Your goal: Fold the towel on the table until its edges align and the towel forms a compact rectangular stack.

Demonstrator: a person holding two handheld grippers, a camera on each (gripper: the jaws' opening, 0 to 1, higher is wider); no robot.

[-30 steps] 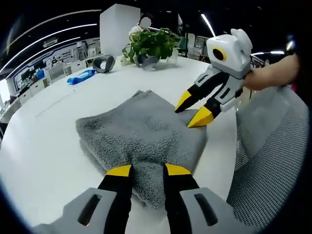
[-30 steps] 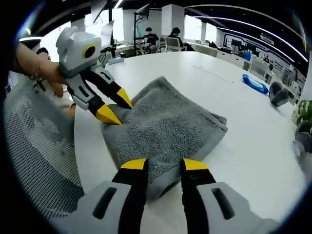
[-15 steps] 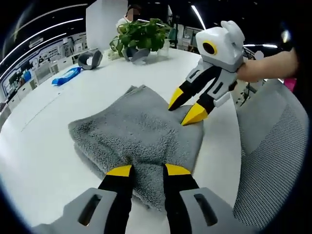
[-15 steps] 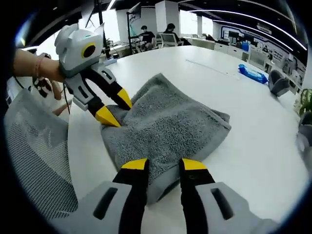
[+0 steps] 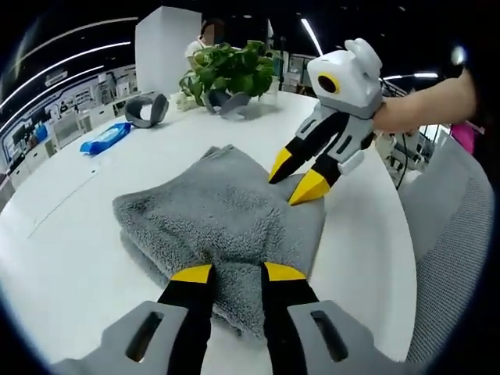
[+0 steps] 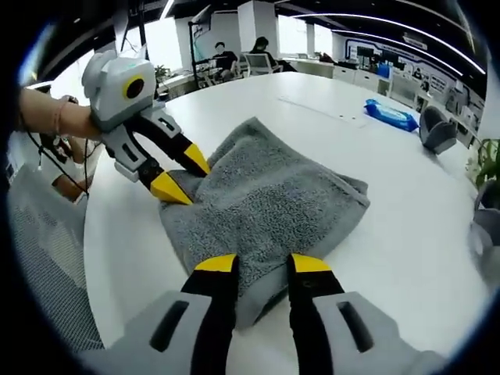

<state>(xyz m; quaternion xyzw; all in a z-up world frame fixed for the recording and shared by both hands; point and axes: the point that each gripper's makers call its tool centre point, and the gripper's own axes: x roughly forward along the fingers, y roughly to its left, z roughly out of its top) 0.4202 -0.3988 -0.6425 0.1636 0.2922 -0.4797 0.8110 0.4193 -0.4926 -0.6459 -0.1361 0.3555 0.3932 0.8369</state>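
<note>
A grey terry towel (image 5: pixel 211 211) lies folded in a thick, roughly square stack on the white round table (image 5: pixel 70 258). My left gripper (image 5: pixel 238 273) is open, its yellow-tipped jaws set on either side of a bit of the towel's near corner. It appears from the other side as the left gripper (image 6: pixel 182 175), held by a hand. My right gripper (image 6: pixel 263 264) is open over the towel (image 6: pixel 266 195) at its near edge. The left gripper view has the right gripper (image 5: pixel 295 177) with jaws apart, tips touching the towel's far right corner.
A potted plant (image 5: pixel 230 70), a grey ring-shaped object (image 5: pixel 148 109) and a blue packet (image 5: pixel 105 137) sit at the table's far side. A mesh chair (image 5: pixel 453 258) stands close to the table edge. Behind are office desks and seated people (image 6: pixel 226 58).
Both views have shifted slightly with the hands. The towel lies as before, and both grippers stay open at the same corners.
</note>
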